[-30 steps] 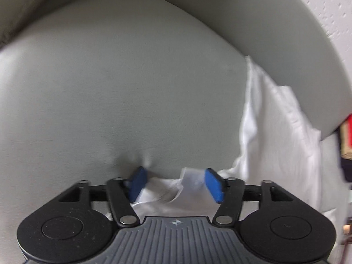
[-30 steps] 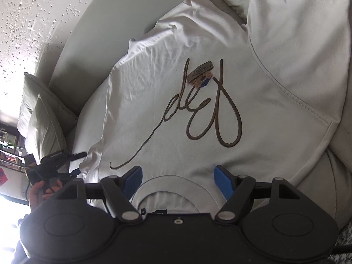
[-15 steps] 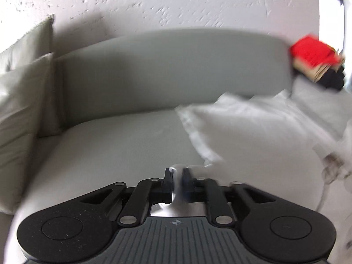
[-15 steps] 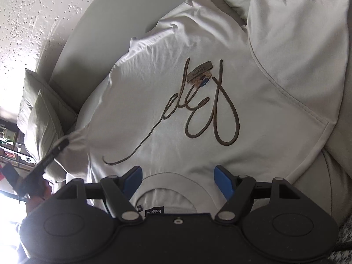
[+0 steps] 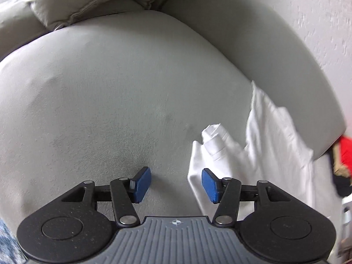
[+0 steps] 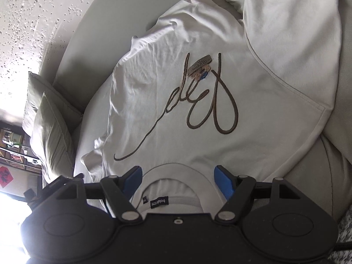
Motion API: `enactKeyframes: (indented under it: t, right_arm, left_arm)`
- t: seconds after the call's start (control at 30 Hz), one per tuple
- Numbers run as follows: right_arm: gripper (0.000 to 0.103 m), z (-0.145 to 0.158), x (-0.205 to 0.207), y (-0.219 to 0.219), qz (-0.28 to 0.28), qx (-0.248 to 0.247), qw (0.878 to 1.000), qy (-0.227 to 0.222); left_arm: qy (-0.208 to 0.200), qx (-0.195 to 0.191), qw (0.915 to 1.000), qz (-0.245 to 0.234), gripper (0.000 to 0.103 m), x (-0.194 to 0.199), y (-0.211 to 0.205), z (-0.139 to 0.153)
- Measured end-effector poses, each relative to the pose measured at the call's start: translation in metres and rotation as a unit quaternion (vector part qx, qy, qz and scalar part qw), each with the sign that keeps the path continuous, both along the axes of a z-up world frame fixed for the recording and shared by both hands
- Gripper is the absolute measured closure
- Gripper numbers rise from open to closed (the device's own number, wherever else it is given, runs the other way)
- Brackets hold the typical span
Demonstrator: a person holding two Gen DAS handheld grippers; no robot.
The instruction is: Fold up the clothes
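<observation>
A white T-shirt (image 6: pixel 176 83) with brown script lettering lies spread face up on the grey sofa seat (image 5: pixel 110 99). My right gripper (image 6: pixel 178 182) hovers open over the collar (image 6: pixel 171 176) and touches no cloth. One sleeve (image 6: pixel 292 44) lies folded in across the far side. In the left wrist view the other sleeve (image 5: pixel 220 147) lies bunched on the seat. My left gripper (image 5: pixel 176 184) is opening just left of it. The sleeve's edge reaches in beside the right pad (image 5: pixel 210 187), and neither pad presses on it.
Grey pillows (image 5: pixel 88 2) (image 6: pixel 50 132) lean at the sofa's end. The curved backrest (image 5: pixel 264 55) stands against a textured wall. A red and dark pile (image 5: pixel 343 154) sits beyond the shirt. Shelves (image 6: pixel 13 149) show past the sofa's end.
My left gripper shut on the sleeve, lifted it and swung, then came back down with its jaws apart and the sleeve lying free. My right gripper stayed still and open.
</observation>
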State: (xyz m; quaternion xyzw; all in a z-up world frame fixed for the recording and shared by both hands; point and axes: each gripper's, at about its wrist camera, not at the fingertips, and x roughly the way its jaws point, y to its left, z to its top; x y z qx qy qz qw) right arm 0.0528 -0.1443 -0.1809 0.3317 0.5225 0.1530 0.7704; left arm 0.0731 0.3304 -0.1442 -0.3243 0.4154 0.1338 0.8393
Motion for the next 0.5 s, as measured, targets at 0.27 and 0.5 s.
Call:
enactKeyframes:
  t: [0.27,0.5]
  right_arm:
    - [0.032,-0.002,-0.003,-0.003,-0.008,0.002,1.000,0.005]
    - [0.032,-0.002,-0.001,-0.002,-0.005,-0.008,1.000,0.004]
  left_arm:
    - [0.043,0.099,0.9926,-0.055,0.055,0.057,-0.018,-0.013]
    - [0.034,0.178,0.9782,-0.103,0.103,0.052,-0.047,-0.007]
